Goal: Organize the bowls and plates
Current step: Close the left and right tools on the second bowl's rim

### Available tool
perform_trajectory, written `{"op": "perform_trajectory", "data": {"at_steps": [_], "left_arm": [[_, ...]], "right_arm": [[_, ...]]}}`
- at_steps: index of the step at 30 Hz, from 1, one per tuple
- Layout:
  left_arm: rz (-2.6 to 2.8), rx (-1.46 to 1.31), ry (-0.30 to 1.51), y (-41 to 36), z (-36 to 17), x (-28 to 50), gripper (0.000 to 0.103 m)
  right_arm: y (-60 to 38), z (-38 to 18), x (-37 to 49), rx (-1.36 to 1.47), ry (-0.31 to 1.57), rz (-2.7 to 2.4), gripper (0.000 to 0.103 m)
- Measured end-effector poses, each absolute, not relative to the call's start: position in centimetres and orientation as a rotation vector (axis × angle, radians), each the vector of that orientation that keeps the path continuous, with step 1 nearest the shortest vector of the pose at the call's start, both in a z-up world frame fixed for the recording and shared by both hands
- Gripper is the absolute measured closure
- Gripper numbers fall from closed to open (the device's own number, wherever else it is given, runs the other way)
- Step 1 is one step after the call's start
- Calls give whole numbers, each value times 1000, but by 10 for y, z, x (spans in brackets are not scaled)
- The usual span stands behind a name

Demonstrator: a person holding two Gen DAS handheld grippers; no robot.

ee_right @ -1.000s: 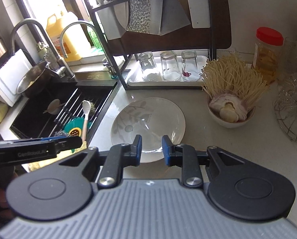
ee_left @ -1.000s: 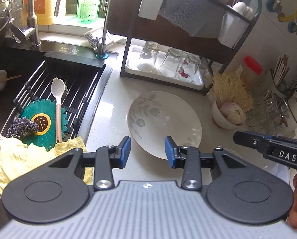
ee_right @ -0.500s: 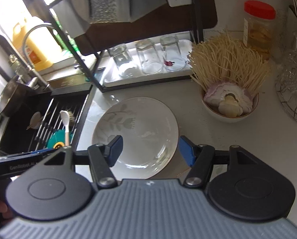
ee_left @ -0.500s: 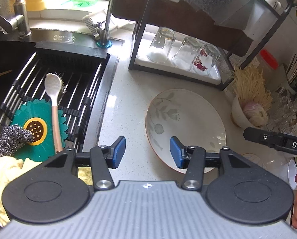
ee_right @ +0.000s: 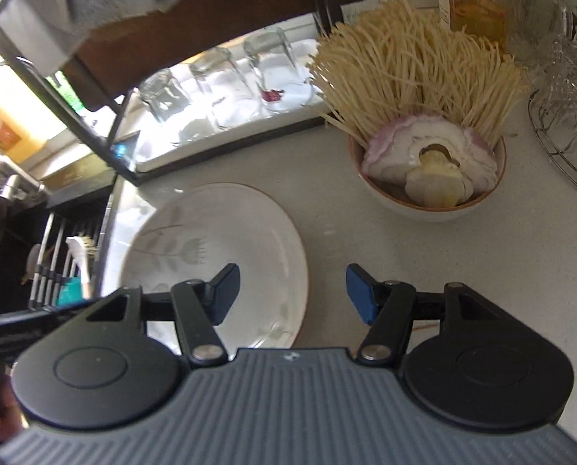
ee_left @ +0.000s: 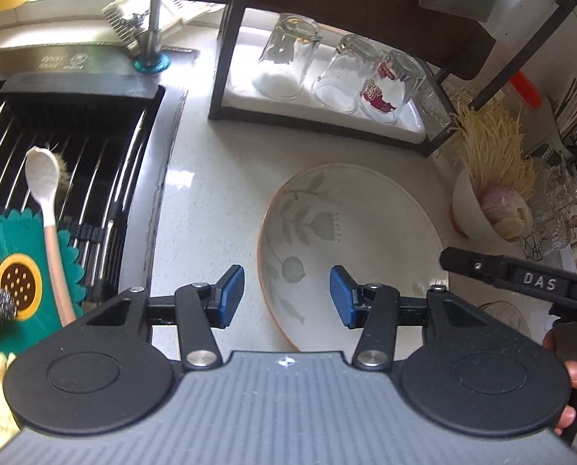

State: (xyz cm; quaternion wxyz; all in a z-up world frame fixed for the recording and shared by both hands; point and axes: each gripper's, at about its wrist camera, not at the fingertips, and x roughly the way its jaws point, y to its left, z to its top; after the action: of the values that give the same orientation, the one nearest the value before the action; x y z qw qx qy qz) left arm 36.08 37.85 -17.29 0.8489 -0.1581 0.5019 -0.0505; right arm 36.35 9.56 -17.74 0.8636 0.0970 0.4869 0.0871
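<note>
Left gripper [ee_left: 287, 295] tilted steeply down over the near-left rim of one round white ceramic plate with grey leaf print [ee_left: 350, 240], blue pads apart, nothing between them but the rim below. Right gripper [ee_right: 293, 292] angled down over the plate's right edge, jaws just swung wide, left pad over the plate, right pad over bare white speckled countertop [ee_right: 327, 193]. Plate flat on that countertop, just in front of the black-framed drying rack [ee_left: 226, 77]. Three upturned clear glasses [ee_left: 350, 73] on the rack's tray. One white bowl of dry noodles and onion [ee_right: 430, 155] right of the plate, apart.
</note>
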Motion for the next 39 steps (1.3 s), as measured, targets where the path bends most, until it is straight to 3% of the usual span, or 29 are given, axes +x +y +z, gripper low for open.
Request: {"op": "perform_trajectory", "data": {"at_steps": [9, 16, 18, 22, 25, 39], "left_arm": [[-99, -309, 1074, 377, -192, 380, 50], [-107, -375, 1086, 381, -208, 386, 64], [-106, -366, 1081, 380, -211, 389, 69], [-112, -371, 1082, 380, -215, 393, 78], [-106, -364, 1078, 382, -216, 395, 84], [-111, -388, 1039, 395, -204, 388, 90]], "right_arm": [[98, -199, 376, 197, 1052, 166, 56], [95, -206, 376, 215, 1063, 189, 66], [97, -209, 377, 223, 1076, 199, 75], [104, -208, 377, 199, 1066, 216, 83], [104, -208, 378, 211, 1063, 210, 84], [101, -197, 374, 225, 1040, 252, 85]]}}
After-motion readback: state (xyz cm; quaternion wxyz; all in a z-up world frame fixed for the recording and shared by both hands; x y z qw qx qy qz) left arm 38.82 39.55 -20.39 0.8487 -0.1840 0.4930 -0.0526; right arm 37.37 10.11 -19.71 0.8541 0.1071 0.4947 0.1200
